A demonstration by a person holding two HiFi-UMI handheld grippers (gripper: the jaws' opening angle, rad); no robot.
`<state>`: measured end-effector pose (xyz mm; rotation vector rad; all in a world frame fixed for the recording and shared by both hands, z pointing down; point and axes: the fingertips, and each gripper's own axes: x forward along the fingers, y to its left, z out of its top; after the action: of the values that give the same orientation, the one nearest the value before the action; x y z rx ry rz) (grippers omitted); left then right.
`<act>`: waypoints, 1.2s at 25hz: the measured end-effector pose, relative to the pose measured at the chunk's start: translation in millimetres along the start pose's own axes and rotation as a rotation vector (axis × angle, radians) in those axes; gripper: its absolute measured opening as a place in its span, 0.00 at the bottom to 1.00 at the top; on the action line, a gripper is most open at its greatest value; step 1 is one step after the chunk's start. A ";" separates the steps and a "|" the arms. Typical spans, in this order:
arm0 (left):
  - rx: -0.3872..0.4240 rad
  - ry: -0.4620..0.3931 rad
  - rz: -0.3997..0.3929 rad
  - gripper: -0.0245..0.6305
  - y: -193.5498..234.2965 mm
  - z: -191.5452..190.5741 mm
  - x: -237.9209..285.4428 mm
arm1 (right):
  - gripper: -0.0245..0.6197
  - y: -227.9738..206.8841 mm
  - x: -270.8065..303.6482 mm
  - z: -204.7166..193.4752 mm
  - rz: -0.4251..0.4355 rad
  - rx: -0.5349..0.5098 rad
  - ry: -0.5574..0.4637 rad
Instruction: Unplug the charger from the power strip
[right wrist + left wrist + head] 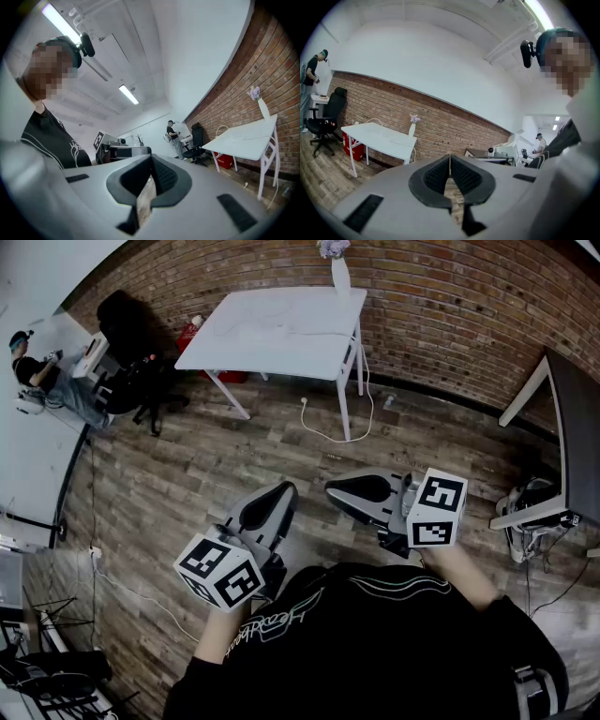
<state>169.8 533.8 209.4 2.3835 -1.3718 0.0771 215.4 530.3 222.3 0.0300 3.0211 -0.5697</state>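
Holding: nothing; left gripper (281, 493) and right gripper (334, 491) jaws pressed together.
Ahead: white table (300, 343), perhaps a cable (246, 326) on top.

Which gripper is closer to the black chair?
Left. The left gripper is down-right of the black chair; the right gripper lies beyond it, farther off.

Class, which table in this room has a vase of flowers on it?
The white table against the brick wall; its vase stands at the back edge. The dark-topped table at right shows none.
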 end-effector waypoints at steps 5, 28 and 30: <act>0.008 -0.004 -0.012 0.05 -2.8 -0.1 -5.2 | 0.03 4.4 -1.2 5.7 -0.019 -0.028 0.000; -0.032 0.017 0.034 0.05 63.8 1.7 18.4 | 0.04 -59.4 25.0 -0.1 -0.089 0.069 -0.003; -0.049 0.023 0.020 0.05 81.8 4.3 30.9 | 0.04 -75.7 31.6 -0.3 -0.105 0.079 0.004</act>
<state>116.3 470.4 237.5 2.3218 -1.3720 0.0755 181.5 460.2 247.9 -0.1240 3.0167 -0.6990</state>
